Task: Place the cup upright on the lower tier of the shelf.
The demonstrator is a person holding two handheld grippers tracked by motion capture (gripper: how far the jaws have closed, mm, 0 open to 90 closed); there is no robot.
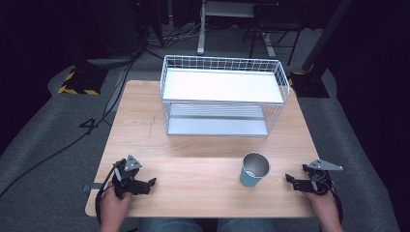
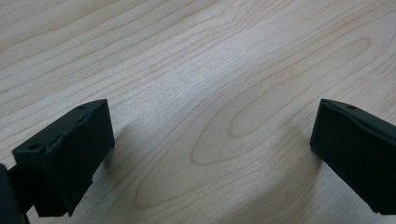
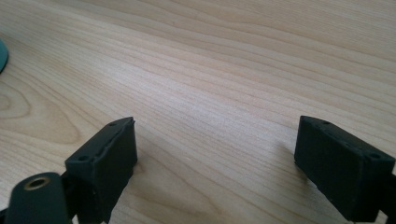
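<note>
- Teal on the outside and metallic grey within, the cup (image 1: 254,169) stands upright on the wooden table (image 1: 193,169), near its front edge and right of centre; that puts it nearer the right gripper (image 1: 291,179) than the left one, so the right hand looks the natural one to take it.
- The right gripper rests low by the table's right front corner, apart from the cup, its jaws spread wide with nothing between them (in the right gripper view bare wood grain lies between the two black jaws, and a sliver of the cup's teal base (image 3: 2,55) shows at the far left edge).
- The left gripper (image 1: 151,182) sits at the left front, well apart from the cup, jaws likewise wide and empty over bare wood; it seems parked out of the way.
- The white wire rack (image 1: 222,94) stands at the far side, its open front toward the person and both shelves bare, which suggests it is where the cup is meant to go.
- My judgement: nothing is gripped yet; the reach to the cup comes first.
</note>
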